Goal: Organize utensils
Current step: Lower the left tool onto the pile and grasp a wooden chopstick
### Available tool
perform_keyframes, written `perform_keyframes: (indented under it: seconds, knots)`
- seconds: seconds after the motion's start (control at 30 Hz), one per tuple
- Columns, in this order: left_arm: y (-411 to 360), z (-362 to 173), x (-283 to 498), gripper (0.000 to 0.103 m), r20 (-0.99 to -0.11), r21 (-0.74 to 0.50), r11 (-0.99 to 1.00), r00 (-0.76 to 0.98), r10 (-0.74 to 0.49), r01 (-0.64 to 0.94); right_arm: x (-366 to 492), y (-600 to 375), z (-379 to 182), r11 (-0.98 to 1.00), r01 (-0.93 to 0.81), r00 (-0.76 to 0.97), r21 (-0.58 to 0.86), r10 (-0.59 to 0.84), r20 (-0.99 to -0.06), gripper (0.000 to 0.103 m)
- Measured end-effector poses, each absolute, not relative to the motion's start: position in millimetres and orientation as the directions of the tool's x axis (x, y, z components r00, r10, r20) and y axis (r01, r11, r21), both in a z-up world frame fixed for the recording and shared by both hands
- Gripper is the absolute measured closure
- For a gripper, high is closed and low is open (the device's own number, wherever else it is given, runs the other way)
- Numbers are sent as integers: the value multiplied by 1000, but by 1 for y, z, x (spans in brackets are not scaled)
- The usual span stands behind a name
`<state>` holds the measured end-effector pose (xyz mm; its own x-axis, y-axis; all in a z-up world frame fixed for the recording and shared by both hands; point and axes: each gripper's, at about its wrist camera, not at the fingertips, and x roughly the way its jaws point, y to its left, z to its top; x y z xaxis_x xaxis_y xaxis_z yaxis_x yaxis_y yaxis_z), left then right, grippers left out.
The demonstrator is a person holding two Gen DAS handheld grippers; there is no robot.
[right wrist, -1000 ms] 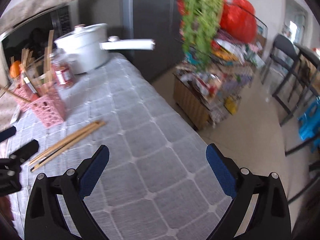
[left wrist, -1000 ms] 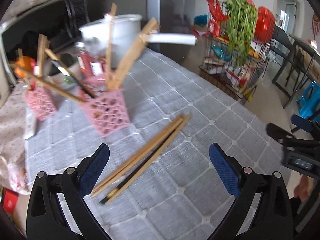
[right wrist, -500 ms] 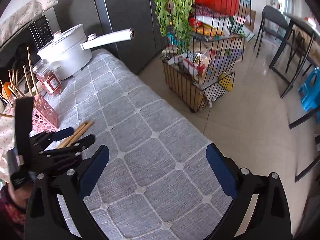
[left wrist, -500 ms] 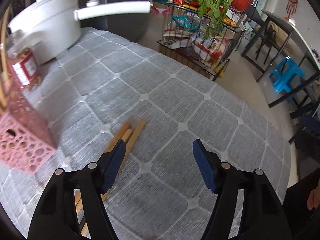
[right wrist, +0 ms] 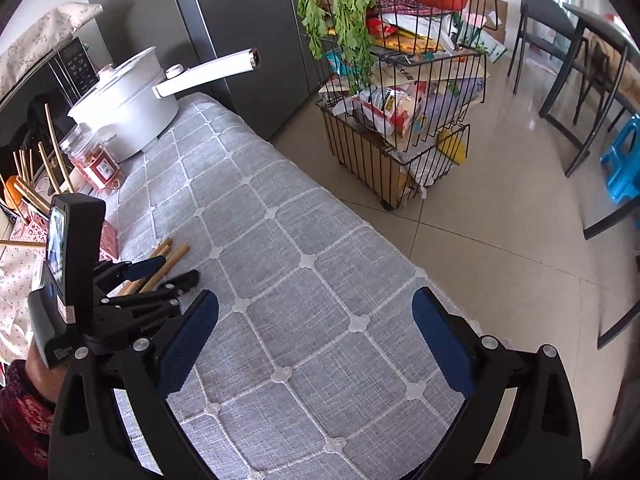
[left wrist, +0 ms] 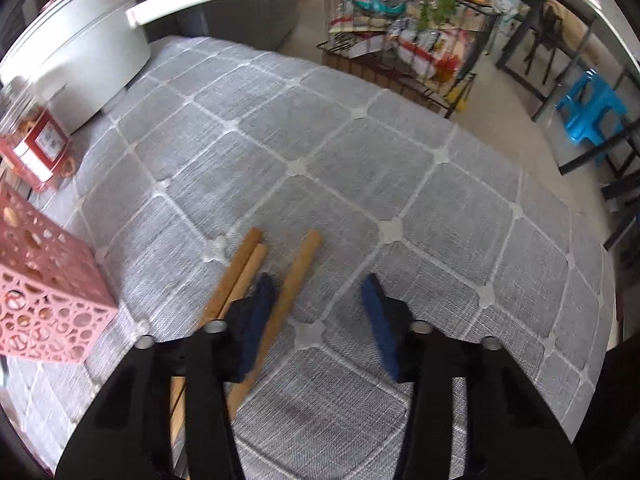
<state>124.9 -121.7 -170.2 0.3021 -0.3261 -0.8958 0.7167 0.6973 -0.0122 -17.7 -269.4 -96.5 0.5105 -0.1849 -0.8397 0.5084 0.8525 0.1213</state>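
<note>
Several wooden chopsticks (left wrist: 245,270) lie on the grey checked tablecloth (left wrist: 360,168). My left gripper (left wrist: 318,296) is open and low over them; its left finger (left wrist: 256,312) sits between two chopsticks, and one chopstick (left wrist: 294,280) lies between the jaws. A pink perforated utensil holder (left wrist: 44,308) stands to the left. In the right wrist view my right gripper (right wrist: 316,336) is open and empty above the cloth, to the right of the left gripper (right wrist: 168,274) and the chopsticks (right wrist: 168,260). Pink holders with upright chopsticks (right wrist: 32,184) stand at far left.
A white lidded pot (left wrist: 76,56) with a long handle and a jar with a red label (left wrist: 36,148) stand at the back left. The table edge (right wrist: 360,216) drops to a tiled floor with a wire rack (right wrist: 404,112), chairs and a blue stool (right wrist: 622,160).
My left gripper has moved forward and down onto the chopsticks and its jaws have narrowed. The right gripper has lifted and turned, now looking down at the table.
</note>
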Motion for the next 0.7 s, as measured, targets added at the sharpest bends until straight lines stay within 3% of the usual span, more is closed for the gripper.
perform_keyframes:
  seconds: [0.03,0.13,0.4,0.47,0.6,0.7]
  knots:
    - [-120,-170,123,81,-897,-6,703,307,-319,711,-18,-269,-96,853,509,511,117,-191,-838,8]
    - [-110,-168,116,95,-898,7,730,326,-297,684,-16,-269,-98,854,511,506,101,-204,-838,8]
    - [-46,-153,76,97,-872,-76,806,352,-339,587,-3,-255,-111,857,508,484,89,-198,-852,8]
    - [-29,-143,68,97,-857,-107,821,367,-362,561,3,-251,-115,850,509,494,134,-161,-855,8]
    - [15,-111,42,97,-811,-141,849,432,-394,510,31,-242,-133,798,496,510,341,49,-859,9]
    - [45,-88,29,97,-771,-178,864,478,-420,471,64,-235,-151,726,535,508,432,133,-851,21]
